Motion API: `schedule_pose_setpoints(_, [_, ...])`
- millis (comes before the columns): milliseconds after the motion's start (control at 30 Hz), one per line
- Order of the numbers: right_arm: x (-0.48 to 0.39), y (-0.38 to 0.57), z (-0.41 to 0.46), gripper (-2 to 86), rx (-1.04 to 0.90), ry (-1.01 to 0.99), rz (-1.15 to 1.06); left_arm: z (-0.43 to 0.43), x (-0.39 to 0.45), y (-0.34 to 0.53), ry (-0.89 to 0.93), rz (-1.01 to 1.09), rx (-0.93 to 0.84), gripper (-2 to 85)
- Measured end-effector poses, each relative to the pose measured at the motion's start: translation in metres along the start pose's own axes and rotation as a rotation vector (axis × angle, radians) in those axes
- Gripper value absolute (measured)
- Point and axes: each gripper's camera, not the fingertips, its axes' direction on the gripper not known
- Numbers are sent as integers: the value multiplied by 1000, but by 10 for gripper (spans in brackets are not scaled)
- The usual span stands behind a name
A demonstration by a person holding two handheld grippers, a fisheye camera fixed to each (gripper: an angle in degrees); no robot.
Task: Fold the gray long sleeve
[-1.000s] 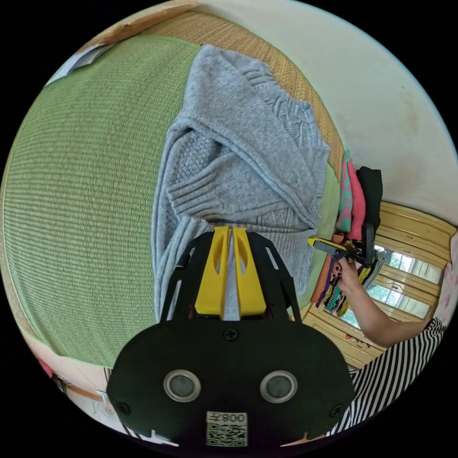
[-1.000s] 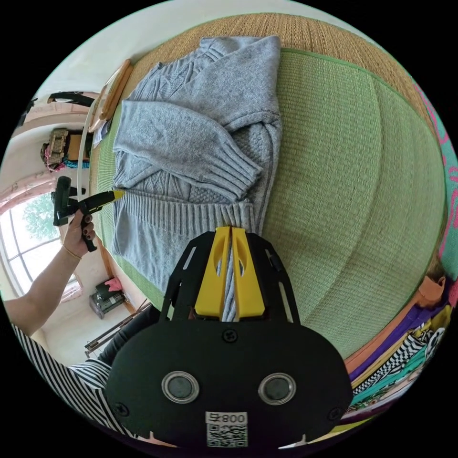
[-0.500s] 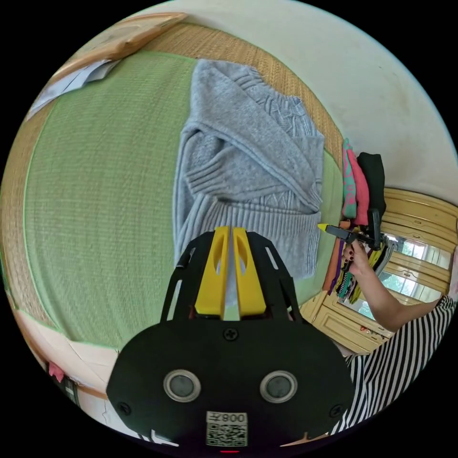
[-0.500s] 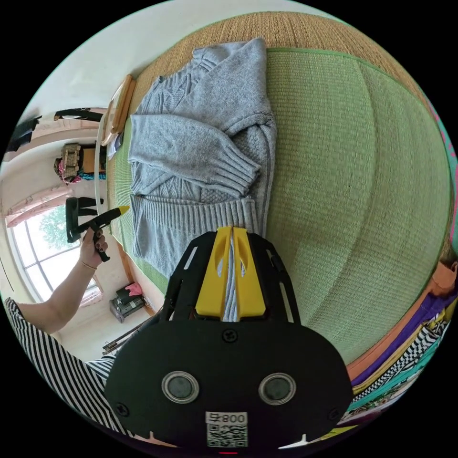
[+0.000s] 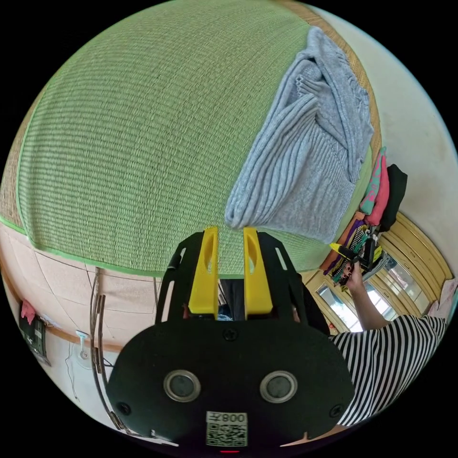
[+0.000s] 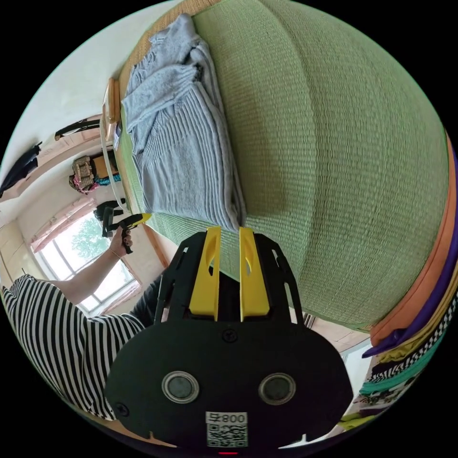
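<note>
Both the left gripper (image 5: 230,234) and the right gripper (image 6: 230,232) hang with jaws parted and empty, each just short of a near corner of the gray long sleeve (image 5: 305,157), which lies folded on the green mat (image 5: 143,143), its long axis running away from them.

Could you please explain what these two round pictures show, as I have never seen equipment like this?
Each picture comes from a fisheye camera riding on a hand-held tool with two yellow jaws; a person in a striped top carries one in each hand. In the left gripper view, the left gripper points at a folded gray knitted sweater lying on a green woven mat. In the right gripper view, the right gripper faces the same sweater from its other side, and the person's hand shows, carrying the other tool. Both pairs of jaws stand apart and hold nothing. A stack of colourful folded clothes lies beside the mat.
</note>
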Motion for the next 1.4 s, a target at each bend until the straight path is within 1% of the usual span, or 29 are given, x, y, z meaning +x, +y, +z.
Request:
schedule_pose_setpoints(167, [11, -9, 19, 67, -27, 33, -5, 7, -2, 9, -19, 28, -32, 41])
schedule_pose_setpoints(233, [17, -10, 23, 55, -29, 17, -3, 6, -4, 15, -21, 35, -33, 35])
schedule_pose_setpoints(567, [26, 18, 0, 10, -40, -69, -90, -12, -16, 73, 72, 64, -9, 17])
schedule_pose_setpoints(667, [25, 35, -3, 4, -121, -14, -115, -18, -17, 96, 107, 73, -2, 12])
schedule_pose_setpoints(767, [30, 60, -2, 5, -178, -17, -112, -22, -19, 117, 116, 70, 9, 8])
schedule_pose_setpoints(867, [35, 69, -12, 14, -52, 33, -84, -19, -24, 124, 138, 35, 39, 6])
schedule_pose_setpoints(933, [38, 57, -11, 35, 40, 35, -56, -15, -24, 122, 108, 34, 31, 7])
schedule_pose_setpoints(1000, [33, 45, -3, 55, 68, 50, -80, -12, -24, 119, 96, 38, 21, 9])
schedule_pose_setpoints(1100, [23, 32, 18, 70, 49, 55, -123, -9, -19, 116, 61, 58, 29, 19])
schedule_pose_setpoints(1167, [21, 30, 26, 74, 50, 58, -126, -5, -18, 113, 6, 55, 13, 36])
schedule_pose_setpoints(1300, [23, 30, 30, 78, 91, 102, -110, 2, -20, 107, 12, 31, 7, 65])
schedule_pose_setpoints(1400, [24, 24, 33, 80, 91, 86, -115, 8, -20, 98, 14, 19, -14, 72])
